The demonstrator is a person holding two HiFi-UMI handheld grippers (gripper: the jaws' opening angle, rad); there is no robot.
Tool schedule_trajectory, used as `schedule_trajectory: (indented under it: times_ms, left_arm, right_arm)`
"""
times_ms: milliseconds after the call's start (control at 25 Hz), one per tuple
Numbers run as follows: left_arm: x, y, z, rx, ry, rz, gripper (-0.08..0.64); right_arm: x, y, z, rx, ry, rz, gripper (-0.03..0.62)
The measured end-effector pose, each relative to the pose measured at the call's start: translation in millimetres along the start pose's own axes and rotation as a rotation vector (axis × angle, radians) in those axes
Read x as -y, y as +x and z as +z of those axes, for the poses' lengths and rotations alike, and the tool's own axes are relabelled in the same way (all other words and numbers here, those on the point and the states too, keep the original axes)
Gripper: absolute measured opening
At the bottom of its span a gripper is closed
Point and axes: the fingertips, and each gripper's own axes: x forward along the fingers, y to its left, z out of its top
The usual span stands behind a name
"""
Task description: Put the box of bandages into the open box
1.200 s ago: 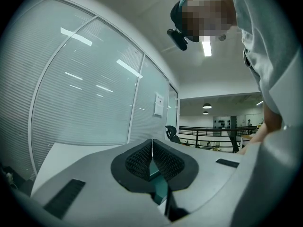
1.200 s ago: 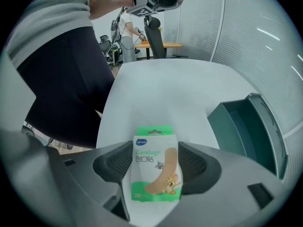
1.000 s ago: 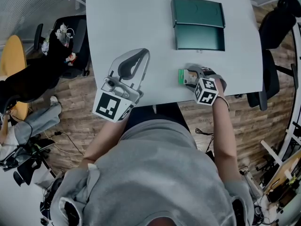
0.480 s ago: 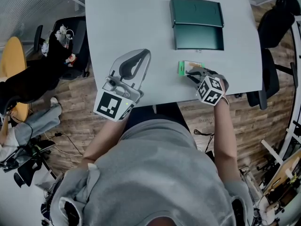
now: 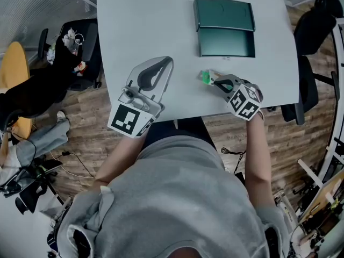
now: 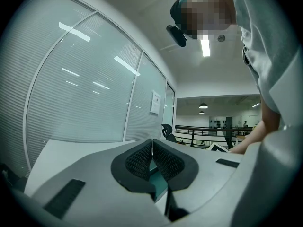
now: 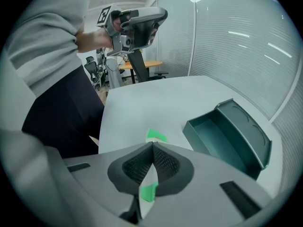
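Note:
The box of bandages (image 5: 206,77), white with green ends, is pinched between the jaws of my right gripper (image 5: 213,80) near the table's front edge, tipped up off the white table (image 5: 140,20). In the right gripper view its green end (image 7: 156,136) sticks out past the shut pads. The open box (image 5: 226,34), dark green with its lid folded back, lies further out on the table and shows again as the open box (image 7: 222,141). My left gripper (image 5: 161,67) hovers shut and empty over the table's front left, its left gripper tips (image 6: 152,143) aimed at a glass wall.
Black office chairs stand left (image 5: 80,42) and right (image 5: 317,26) of the table. An orange round table (image 5: 13,69) is at the far left. Wooden floor and the person's grey sleeves lie below the table's front edge (image 5: 177,120).
The right jaws have closed on the box of bandages, which has tipped up and shifted slightly away from the front edge. The left gripper has stayed put.

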Motion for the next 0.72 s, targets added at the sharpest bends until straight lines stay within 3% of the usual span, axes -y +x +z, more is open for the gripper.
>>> schedule_trajectory:
  times_ms: [280,520,720]
  left_arm:
    - [-4.5,-3.1,3.1,0.011,-0.001,0.01,0.025]
    - [-4.6,-3.3,2.2,0.014,0.0,0.014,0.024]
    - [2.2,3.2,-37.7,-0.056,-0.047,-0.075,0.025]
  right_arm:
    - [23.9,-34.6,34.7,0.088,-0.002,-0.071,0.045]
    - [32.5,-35.8,33.6,0.047,-0.026,-0.072,0.046]
    - [31.3,-16.6,11.8,0.017,0.032,-0.09,0.05]
